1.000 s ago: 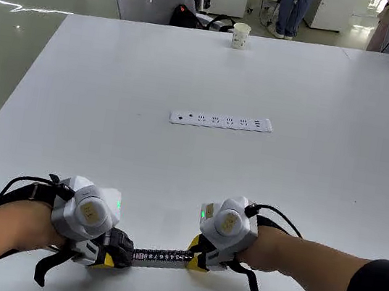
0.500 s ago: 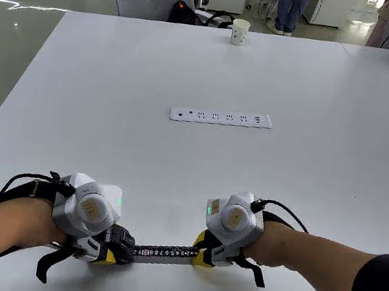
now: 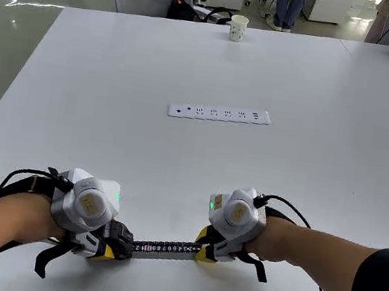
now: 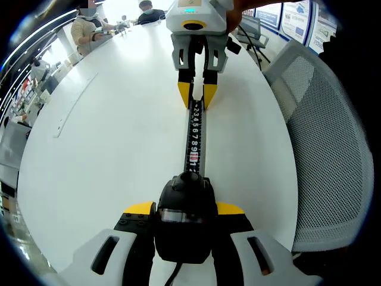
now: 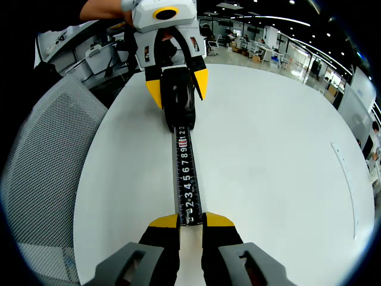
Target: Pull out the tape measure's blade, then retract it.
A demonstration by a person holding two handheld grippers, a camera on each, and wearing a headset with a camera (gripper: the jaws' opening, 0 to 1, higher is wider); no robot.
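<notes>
- White table (image 3: 308, 170): is spreading beneath the left gripper (image 3: 109, 248) and the right gripper (image 3: 204, 251).
- White power strip (image 3: 219, 113): is lying flat, well ahead of both grippers.
- Paper cup (image 3: 238, 28): is standing upright, far beyond the strip.
- Grey mesh chair (image 4: 324, 149): is standing off the table edge, on the left gripper's right.

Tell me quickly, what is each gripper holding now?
Left gripper: shut on the tape measure case.
Right gripper: shut on the end of the blade.
</notes>
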